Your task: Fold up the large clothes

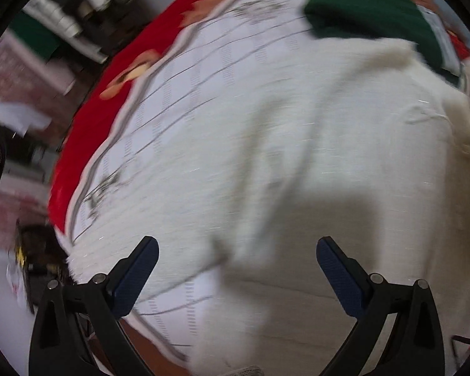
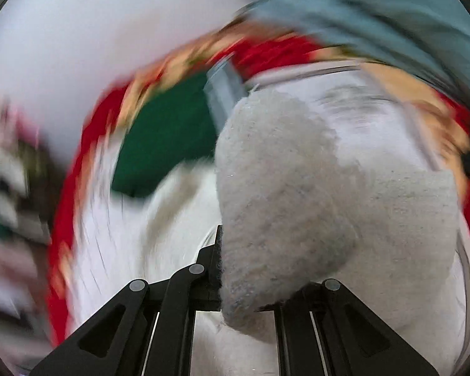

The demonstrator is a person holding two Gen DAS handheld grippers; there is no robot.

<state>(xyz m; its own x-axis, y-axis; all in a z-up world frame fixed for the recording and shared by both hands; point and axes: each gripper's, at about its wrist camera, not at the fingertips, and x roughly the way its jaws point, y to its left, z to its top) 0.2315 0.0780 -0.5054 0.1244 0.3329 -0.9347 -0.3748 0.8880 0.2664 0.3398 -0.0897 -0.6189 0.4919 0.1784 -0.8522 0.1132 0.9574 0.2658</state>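
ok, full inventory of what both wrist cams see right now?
white fuzzy garment: one, off-white, spread over the bedspread; a bunched part is in the right gripper.
green garment: one, dark green, at the far edge of the white one.
bedspread: one, white patterned centre, red floral border.
blue-grey cloth: one, beyond the bed in the right view; too blurred to identify.
shelf clutter: several, mixed, far left, blurred.
left gripper: open, above the white garment, holding nothing.
right gripper: shut on the white garment.
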